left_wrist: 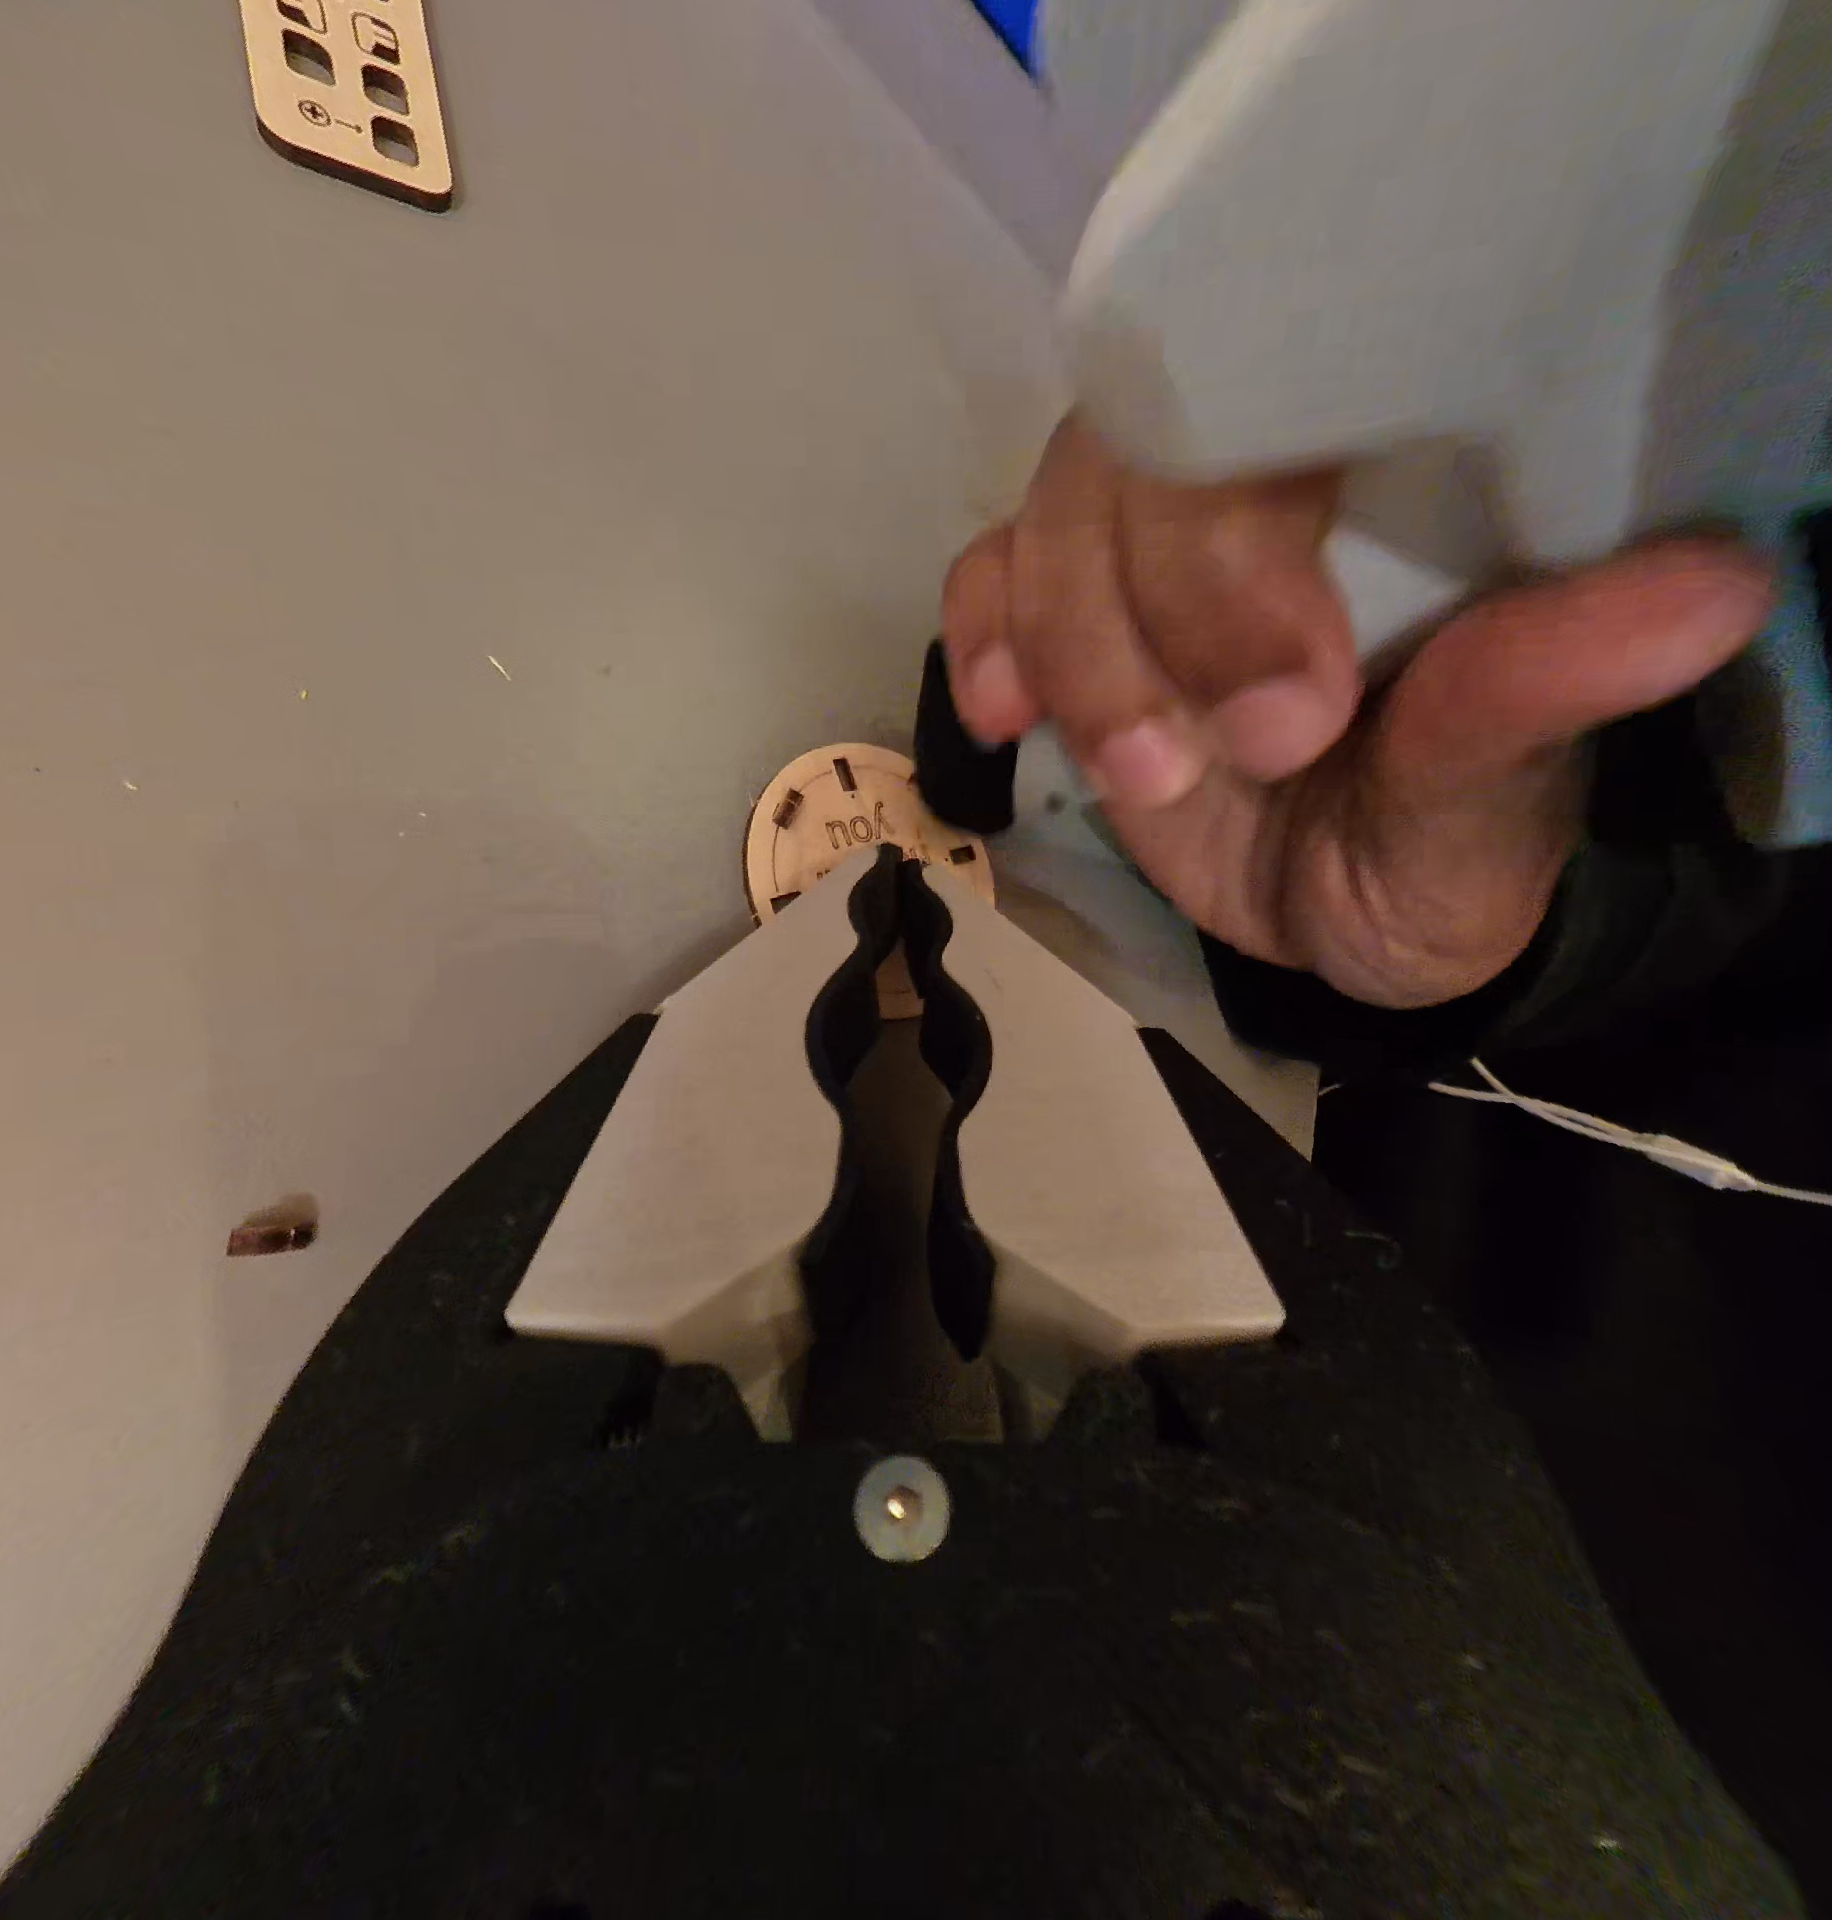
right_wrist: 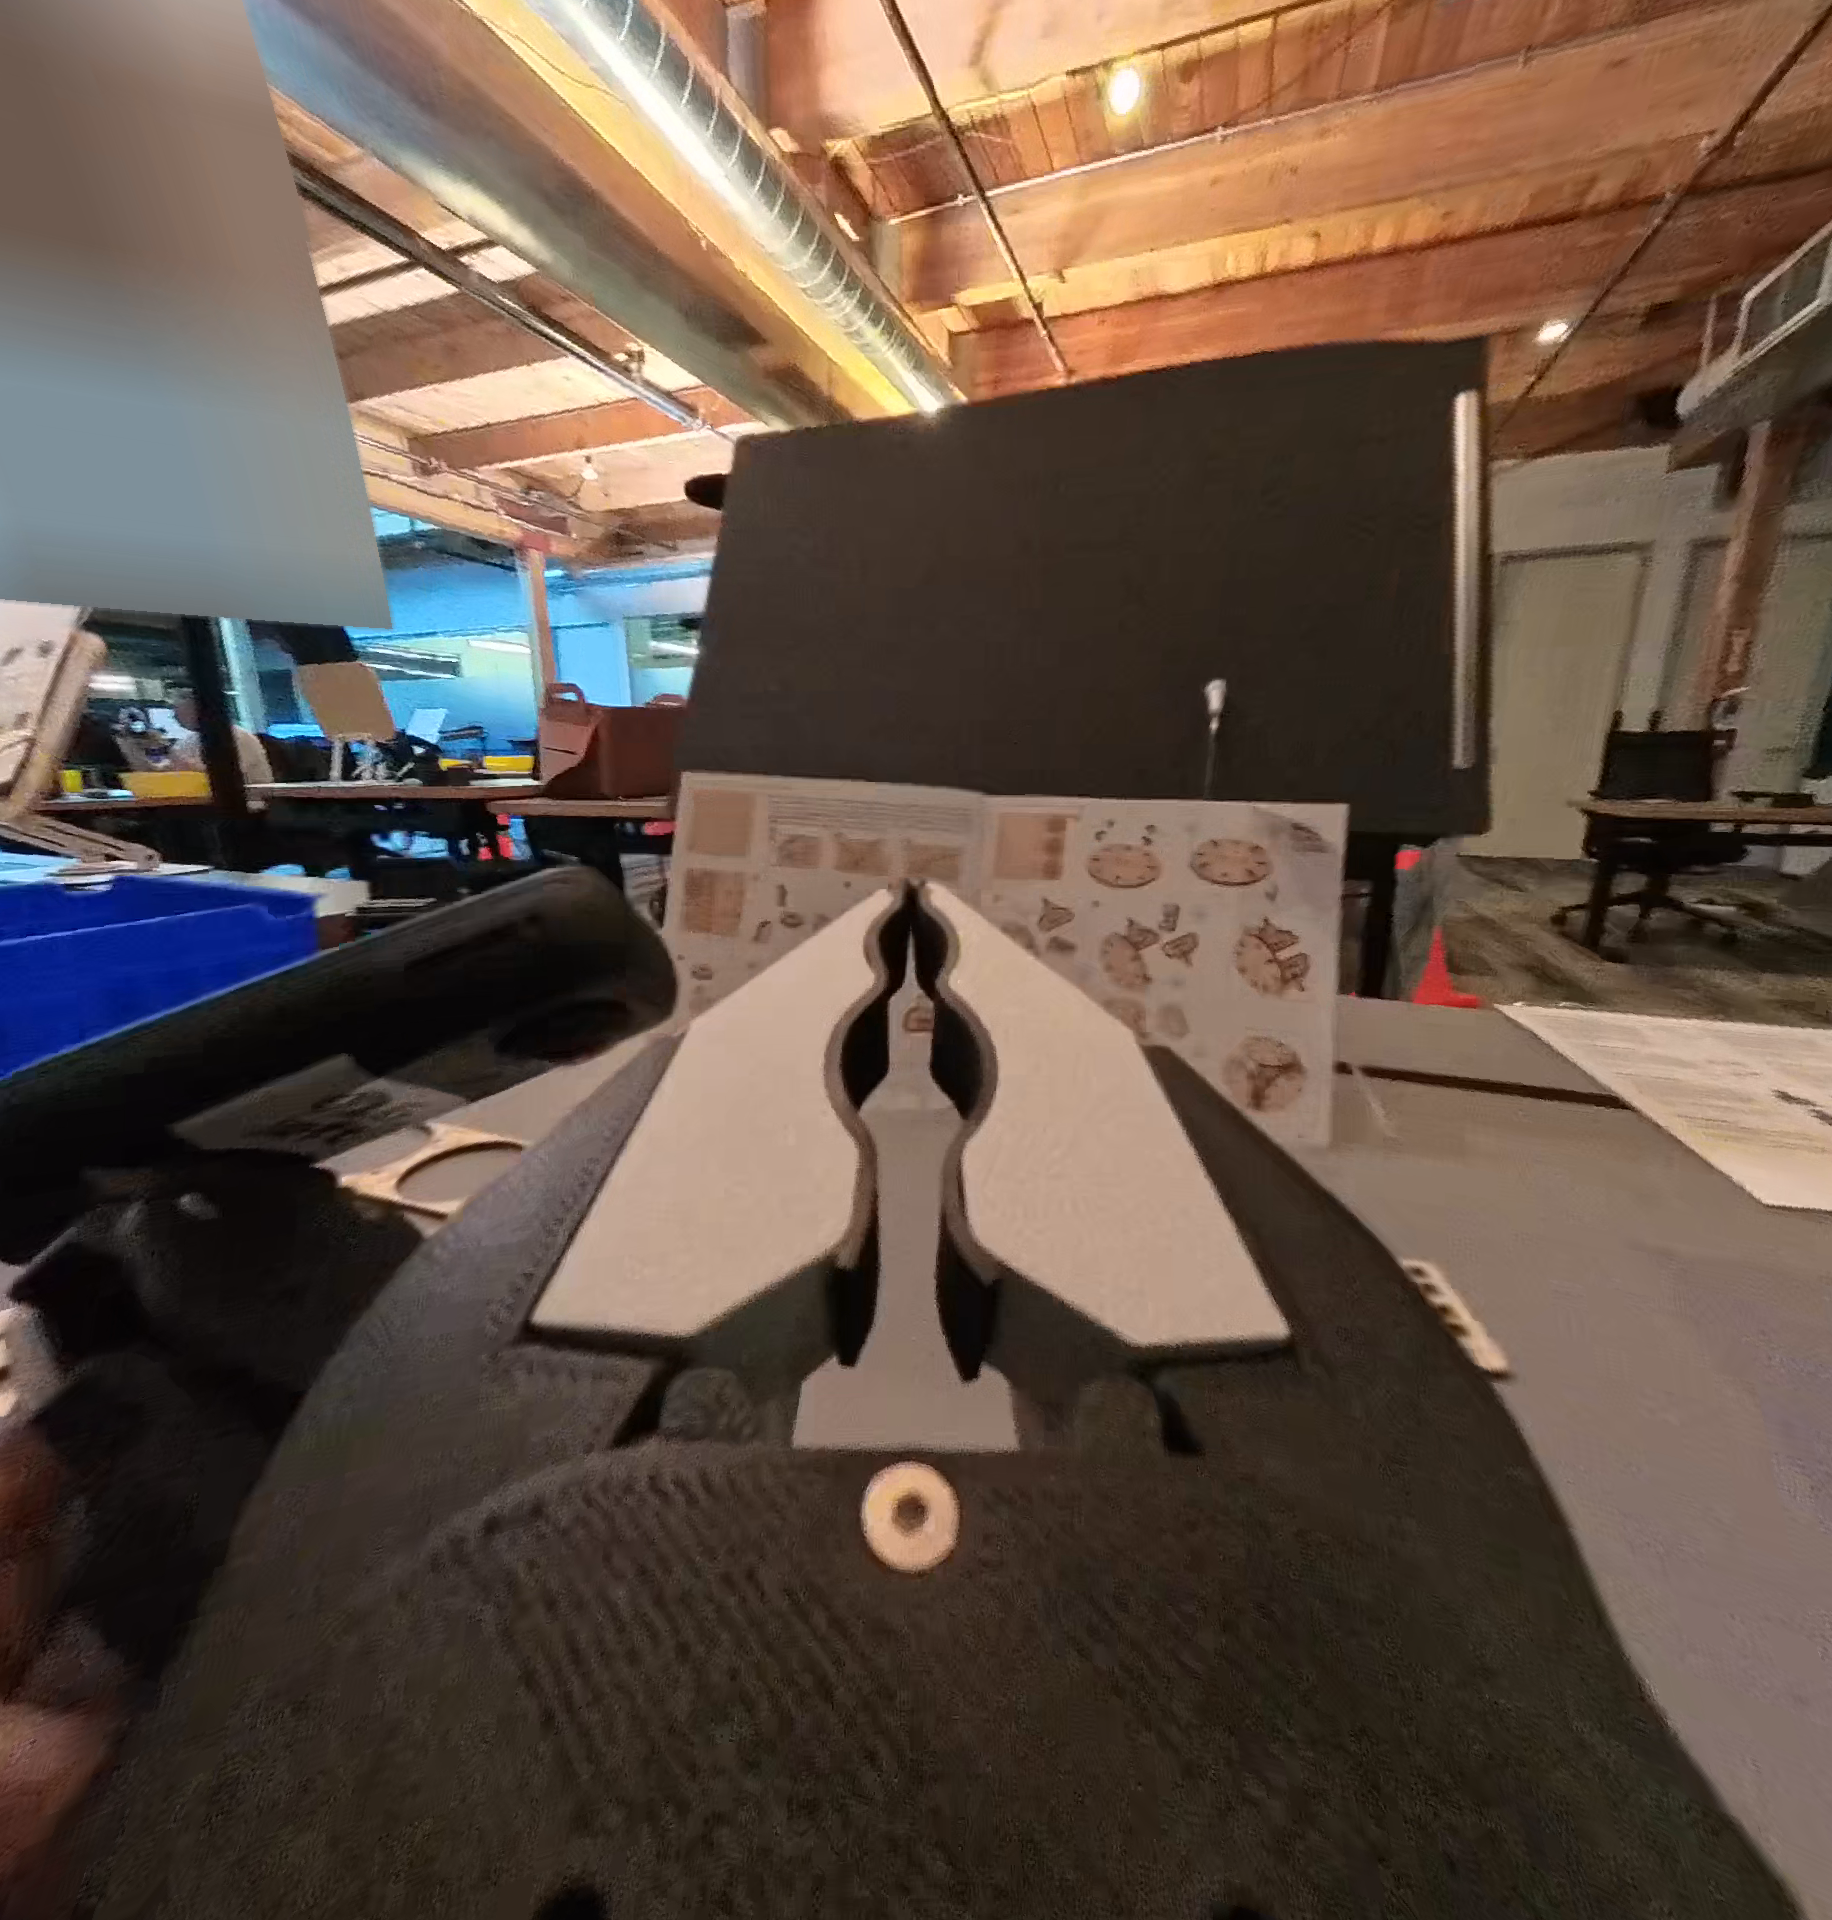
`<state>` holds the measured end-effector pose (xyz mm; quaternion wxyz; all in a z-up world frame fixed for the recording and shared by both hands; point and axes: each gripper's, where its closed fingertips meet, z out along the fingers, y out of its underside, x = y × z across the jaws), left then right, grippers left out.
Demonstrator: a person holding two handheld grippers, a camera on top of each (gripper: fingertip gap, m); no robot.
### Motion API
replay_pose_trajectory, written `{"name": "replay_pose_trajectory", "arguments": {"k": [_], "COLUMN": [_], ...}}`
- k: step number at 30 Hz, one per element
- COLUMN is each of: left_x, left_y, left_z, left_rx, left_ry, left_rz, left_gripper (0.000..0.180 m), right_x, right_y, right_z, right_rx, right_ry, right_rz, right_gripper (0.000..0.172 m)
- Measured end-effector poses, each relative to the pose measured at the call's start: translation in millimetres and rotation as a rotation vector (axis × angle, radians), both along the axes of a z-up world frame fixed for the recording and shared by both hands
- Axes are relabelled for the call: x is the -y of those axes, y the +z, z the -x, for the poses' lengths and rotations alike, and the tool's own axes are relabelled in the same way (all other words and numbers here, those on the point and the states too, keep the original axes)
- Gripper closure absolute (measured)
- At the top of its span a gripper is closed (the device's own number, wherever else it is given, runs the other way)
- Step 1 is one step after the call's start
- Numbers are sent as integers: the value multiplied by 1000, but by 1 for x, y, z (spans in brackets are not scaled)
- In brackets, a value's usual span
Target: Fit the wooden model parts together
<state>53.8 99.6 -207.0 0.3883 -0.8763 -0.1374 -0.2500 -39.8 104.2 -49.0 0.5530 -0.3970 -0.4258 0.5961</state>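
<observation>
Left hand-held gripper point(left_wrist: 891, 857): closed, black pads tip to tip with nothing clamped between them; points down at the grey worktop point(left_wrist: 372, 727); sits over the near half of a round wooden disc point(left_wrist: 829, 821) that lies flat there, with small slots round its rim and engraved writing; cannot tell whether the tips touch the disc or stand just above it. Just beyond, at the far right edge of the disc, a small black piece point(left_wrist: 959, 758), pinched in the fingers of a blurred hand point(left_wrist: 1255, 748) in a pale grey sleeve point(left_wrist: 1411, 260); looks to touch the rim of the disc. Farther out: a tiny wooden offcut point(left_wrist: 273, 1226) near the left edge; a slotted wooden plate point(left_wrist: 346, 94) well apart at the top left; a thin white cord point(left_wrist: 1618, 1153) against the dark area at the right.

Right hand-held gripper point(right_wrist: 910, 891): likewise closed, pads meeting at the tips, grasp bare; points level across the worktop, well apart from the things on it. Straight ahead, standing upright, a printed sheet point(right_wrist: 1203, 935) with pictures of wooden parts, in front of a black panel point(right_wrist: 1099, 623). To the left, near, a black rounded body point(right_wrist: 320, 1018), blurred, and under it a wooden sheet with round cut-outs point(right_wrist: 434, 1174); beyond these a blue bin point(right_wrist: 112, 966). To the right, a small slotted wooden strip point(right_wrist: 1452, 1320) flat on the worktop and loose white papers point(right_wrist: 1722, 1101) at the edge.
</observation>
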Motion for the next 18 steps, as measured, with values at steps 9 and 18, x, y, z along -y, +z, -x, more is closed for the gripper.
{"name": "replay_pose_trajectory", "arguments": {"k": [9, 18], "left_x": [0, 15], "left_y": [1, 68], "left_z": [0, 65], "left_rx": [-3, -194], "left_ry": [2, 230], "left_rz": [-3, -348], "left_gripper": [180, 180], "right_x": [-59, -7], "right_y": [8, -42], "right_z": [12, 51], "right_rx": [21, 183], "right_ry": [-100, 596], "right_rz": [-70, -281], "right_gripper": [168, 133]}}
